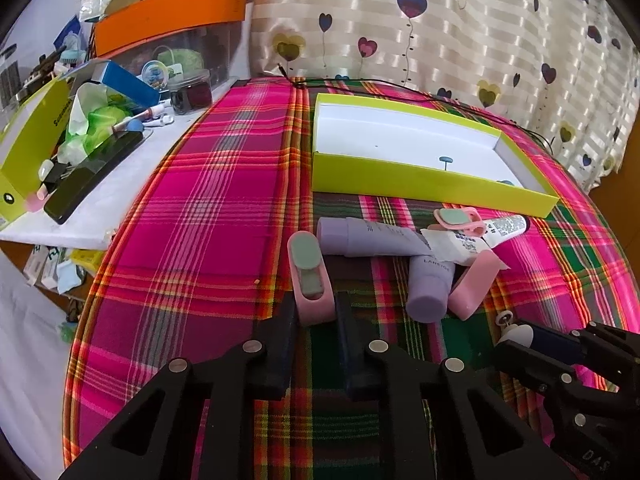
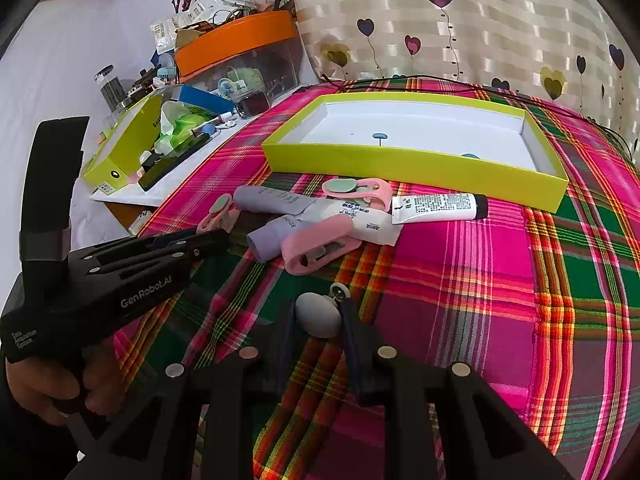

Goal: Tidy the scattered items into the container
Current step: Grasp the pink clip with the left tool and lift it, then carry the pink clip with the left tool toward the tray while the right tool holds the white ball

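Nearest the right wrist lens, the right gripper (image 2: pixel 318 316) has its jaws pinched on a grey egg-shaped roller (image 2: pixel 319 314), with the little metal wheel poking out beyond the tips. Smooth and rounded, that one looks slippery; a grip across its widest part, as now, seems the safest bet.

Over in the left wrist view, the left gripper (image 1: pixel 316 308) sits at the lower middle of the frame, jaws half-narrowed around the near end of a pink clip (image 1: pixel 310 280). Whether the pads actually press on it, I cannot tell. It looks like light, springy plastic, probably stiff enough to be pinched across its sides; taken by the tail end alone it may pivot.

Just beyond, mid-frame, the rest of the pile: two lilac tubes (image 1: pixel 368 238) crossing each other, a white tube (image 1: pixel 476 236) lying over them, and two more pink clips (image 1: pixel 460 218) tangled in. Tubes are soft and will squash, so the firm cap end looks like the better hold, and lifting one may drag its neighbours.

Behind the pile, upper centre of the frame, the lime-green box (image 1: pixel 400 178) sits open on the plaid cloth (image 1: pixel 208 200), white inside, with a couple of small blue items already in it. Its near wall is low, but cardboard this thin would probably slide if bumped.
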`<state>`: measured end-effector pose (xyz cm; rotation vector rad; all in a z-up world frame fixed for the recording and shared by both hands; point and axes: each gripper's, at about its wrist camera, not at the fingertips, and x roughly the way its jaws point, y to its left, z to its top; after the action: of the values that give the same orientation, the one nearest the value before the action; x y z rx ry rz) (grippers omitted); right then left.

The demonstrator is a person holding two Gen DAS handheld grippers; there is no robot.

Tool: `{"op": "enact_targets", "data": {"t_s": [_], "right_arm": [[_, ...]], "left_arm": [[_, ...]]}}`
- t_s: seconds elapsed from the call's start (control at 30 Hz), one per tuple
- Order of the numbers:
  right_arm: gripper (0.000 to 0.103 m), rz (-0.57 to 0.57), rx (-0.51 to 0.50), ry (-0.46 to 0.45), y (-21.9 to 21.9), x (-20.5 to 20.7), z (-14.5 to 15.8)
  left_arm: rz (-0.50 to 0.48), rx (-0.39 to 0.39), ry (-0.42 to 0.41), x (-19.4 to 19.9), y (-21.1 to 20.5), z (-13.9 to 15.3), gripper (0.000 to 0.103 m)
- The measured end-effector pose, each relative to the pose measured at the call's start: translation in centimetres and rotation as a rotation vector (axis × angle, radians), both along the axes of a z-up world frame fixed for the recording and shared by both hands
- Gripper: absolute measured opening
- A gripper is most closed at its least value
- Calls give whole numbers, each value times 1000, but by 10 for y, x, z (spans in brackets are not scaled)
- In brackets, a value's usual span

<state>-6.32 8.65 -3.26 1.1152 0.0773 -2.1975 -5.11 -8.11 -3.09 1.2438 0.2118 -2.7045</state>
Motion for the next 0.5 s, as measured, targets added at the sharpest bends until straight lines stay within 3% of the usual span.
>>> {"op": "enact_targets", "data": {"t_s": [0.5], "right_arm": [[24, -6, 7, 38, 5, 12, 7]], "left_arm": [[-12, 0, 36, 18, 5, 14, 18]]}}
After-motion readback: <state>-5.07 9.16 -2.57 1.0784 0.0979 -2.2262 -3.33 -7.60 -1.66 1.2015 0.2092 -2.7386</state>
